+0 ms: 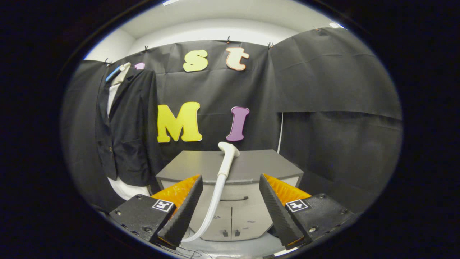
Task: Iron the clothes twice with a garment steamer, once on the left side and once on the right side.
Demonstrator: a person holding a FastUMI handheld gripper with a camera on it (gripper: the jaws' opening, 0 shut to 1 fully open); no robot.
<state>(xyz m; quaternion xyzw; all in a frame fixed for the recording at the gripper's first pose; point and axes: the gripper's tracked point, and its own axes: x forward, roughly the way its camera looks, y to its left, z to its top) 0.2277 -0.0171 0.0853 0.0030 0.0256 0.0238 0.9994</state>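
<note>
The gripper (230,187) stands wide apart at the bottom centre of the frame, holding nothing. Beyond the fingertips, in the middle of the picture, the white garment steamer head (228,154) lies on top of a grey cabinet (258,166), and its white hose (213,205) runs down through the gap between the fingers, touching neither. At the upper left, well away from the gripper, a dark jacket (127,129) hangs against the booth wall.

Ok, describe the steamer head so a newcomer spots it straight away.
Find the grey cabinet ahead of the open gripper. On its top lies the steamer head, white, its hose trailing down between the fingers. Nothing else there is white and curved.
</note>
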